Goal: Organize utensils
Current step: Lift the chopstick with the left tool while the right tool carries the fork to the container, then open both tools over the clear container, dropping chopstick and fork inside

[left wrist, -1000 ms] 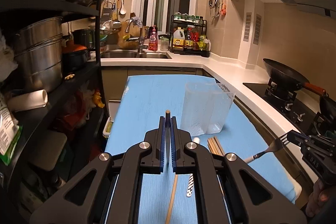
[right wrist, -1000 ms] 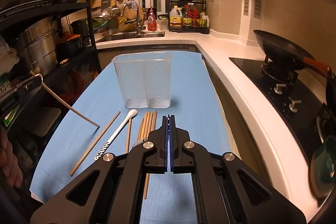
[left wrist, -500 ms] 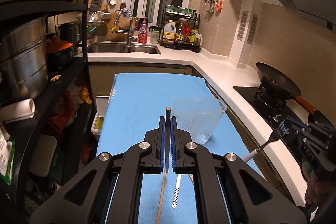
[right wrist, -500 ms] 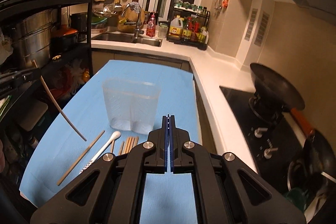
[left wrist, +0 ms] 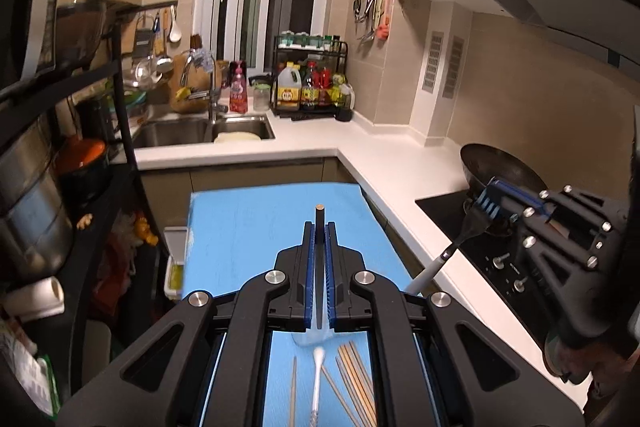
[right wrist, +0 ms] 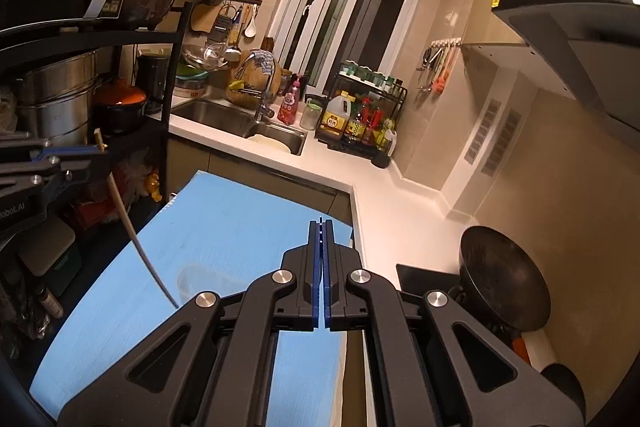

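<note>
My left gripper is shut on a wooden chopstick, whose dark end pokes out past the pads. From the right wrist view the left gripper holds that chopstick slanting down over the blue cloth. My right gripper is shut on the tines of a fork, its white handle hanging down to the left. In its own view the right gripper shows only a thin sliver between the pads. Several chopsticks and a white spoon lie on the cloth near a clear container.
A black wok sits on the stove at the right. The white counter wraps round to a sink and a bottle rack. A black shelf rack with steel pots stands at the left.
Both grippers have risen well above the table, each keeping its utensil. The clear container and loose utensils have dropped low in both views. The right view has tilted.
</note>
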Action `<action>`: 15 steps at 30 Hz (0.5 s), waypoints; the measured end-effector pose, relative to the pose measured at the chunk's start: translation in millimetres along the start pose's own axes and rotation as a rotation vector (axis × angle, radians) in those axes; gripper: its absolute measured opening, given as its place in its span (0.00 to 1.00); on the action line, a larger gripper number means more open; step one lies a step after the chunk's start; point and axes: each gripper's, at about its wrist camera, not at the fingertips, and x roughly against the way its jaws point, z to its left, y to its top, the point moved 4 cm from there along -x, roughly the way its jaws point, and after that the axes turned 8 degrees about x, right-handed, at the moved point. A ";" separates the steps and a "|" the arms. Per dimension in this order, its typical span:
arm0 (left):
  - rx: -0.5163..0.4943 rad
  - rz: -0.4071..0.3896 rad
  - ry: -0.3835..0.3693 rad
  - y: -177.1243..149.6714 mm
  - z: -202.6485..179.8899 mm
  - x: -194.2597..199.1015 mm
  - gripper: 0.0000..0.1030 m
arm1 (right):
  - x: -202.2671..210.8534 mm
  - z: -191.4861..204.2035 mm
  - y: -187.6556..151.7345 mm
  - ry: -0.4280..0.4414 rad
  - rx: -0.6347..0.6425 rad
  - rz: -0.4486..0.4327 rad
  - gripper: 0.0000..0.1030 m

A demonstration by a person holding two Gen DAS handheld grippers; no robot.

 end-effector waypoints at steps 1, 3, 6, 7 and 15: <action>0.003 -0.004 -0.001 4.5 -2.4 -3.3 0.05 | -7.0 1.5 2.1 0.002 0.004 0.002 0.01; 0.008 0.003 0.000 11.8 -3.9 -15.8 0.05 | -23.6 3.7 1.9 0.011 0.004 0.013 0.01; -0.007 0.027 0.019 13.3 -5.8 -42.4 0.05 | -48.1 7.2 -4.4 0.019 -0.007 0.036 0.01; -0.007 0.043 0.023 12.5 -5.4 -51.8 0.05 | -56.1 8.6 -7.5 0.025 -0.011 0.043 0.01; 0.014 0.195 0.048 -22.9 7.0 -121.9 0.05 | -109.0 24.5 -38.9 0.045 -0.029 0.115 0.01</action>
